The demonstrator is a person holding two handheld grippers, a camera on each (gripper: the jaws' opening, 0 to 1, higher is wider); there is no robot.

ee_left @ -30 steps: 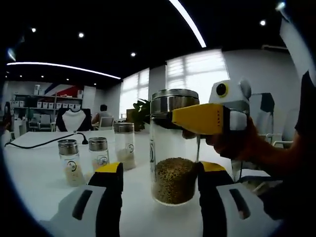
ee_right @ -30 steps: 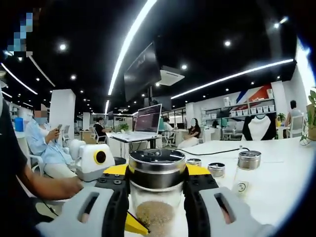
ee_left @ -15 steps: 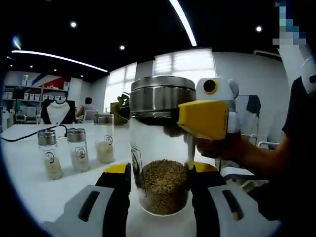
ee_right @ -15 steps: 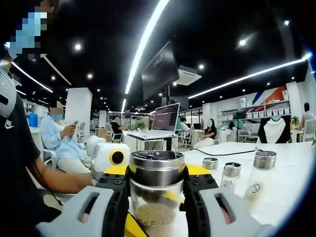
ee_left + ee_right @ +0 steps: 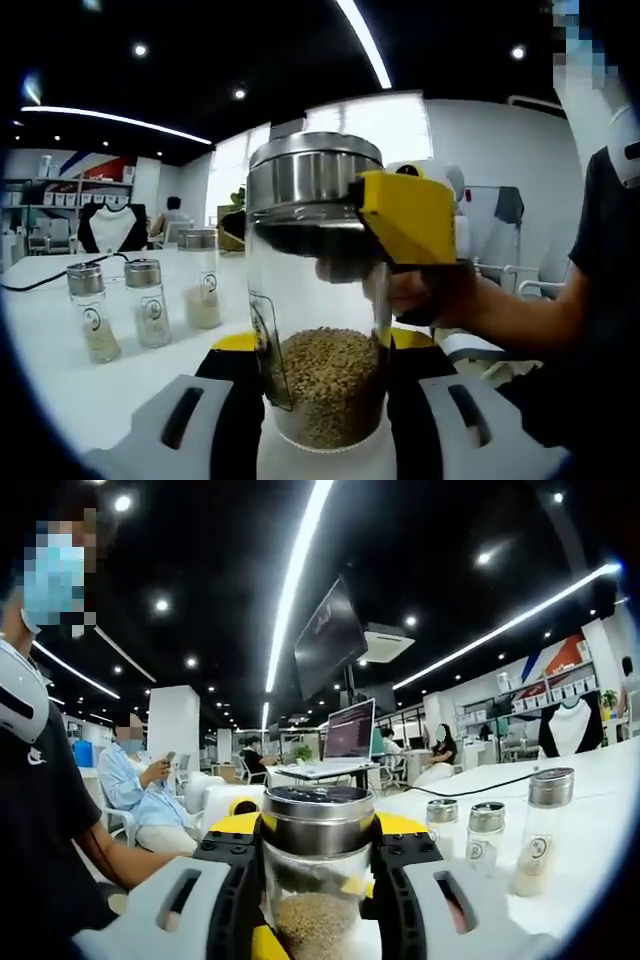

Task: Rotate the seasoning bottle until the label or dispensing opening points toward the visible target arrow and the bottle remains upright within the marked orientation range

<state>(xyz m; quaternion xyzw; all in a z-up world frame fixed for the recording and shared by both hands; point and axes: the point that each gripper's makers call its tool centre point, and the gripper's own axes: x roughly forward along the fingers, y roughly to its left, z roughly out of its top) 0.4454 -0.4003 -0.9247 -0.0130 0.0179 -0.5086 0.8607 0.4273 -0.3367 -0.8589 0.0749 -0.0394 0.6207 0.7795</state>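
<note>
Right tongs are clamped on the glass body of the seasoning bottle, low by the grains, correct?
Not quite: the right tongs are clamped on the seasoning bottle at its steel cap, not low on the glass. The right gripper view shows it.

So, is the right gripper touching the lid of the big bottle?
Touching. In the right gripper view, the right gripper has its yellow-tipped jaws pressed against both sides of the steel lid of the big bottle, no gap showing.
</note>
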